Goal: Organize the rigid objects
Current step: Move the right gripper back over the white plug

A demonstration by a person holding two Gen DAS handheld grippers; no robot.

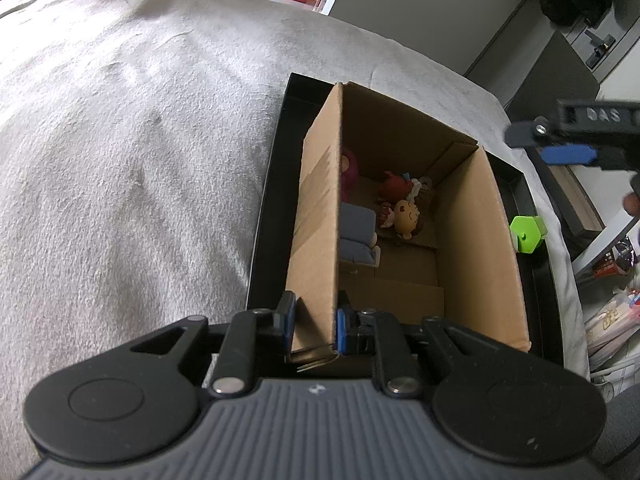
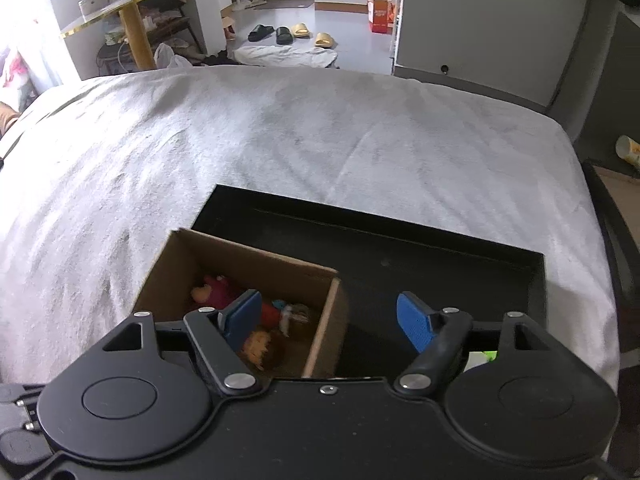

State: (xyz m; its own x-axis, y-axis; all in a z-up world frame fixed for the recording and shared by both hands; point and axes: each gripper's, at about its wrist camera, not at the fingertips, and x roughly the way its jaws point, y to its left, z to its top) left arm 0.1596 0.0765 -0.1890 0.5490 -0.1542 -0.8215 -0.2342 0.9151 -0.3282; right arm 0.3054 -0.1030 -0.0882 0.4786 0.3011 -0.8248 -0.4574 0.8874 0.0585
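Observation:
An open cardboard box (image 1: 472, 232) stands in a black tray (image 1: 268, 200) on a grey-white blanket. Inside lie small toy figures (image 1: 404, 208) and a blue-grey block (image 1: 356, 236). My left gripper (image 1: 314, 326) is shut on the box's near left wall. A green hexagonal piece (image 1: 527, 234) sits in the tray right of the box. In the right wrist view my right gripper (image 2: 330, 322) is open and empty above the box (image 2: 320, 320) and the tray (image 2: 440, 256). Its fingertip also shows in the left wrist view (image 1: 568, 154).
The blanket (image 2: 280, 136) covers a wide soft surface around the tray. Beyond it are a floor with slippers (image 2: 292, 34), a red box (image 2: 380, 12) and a grey cabinet (image 2: 480, 20). Clutter lies past the right edge (image 1: 612, 320).

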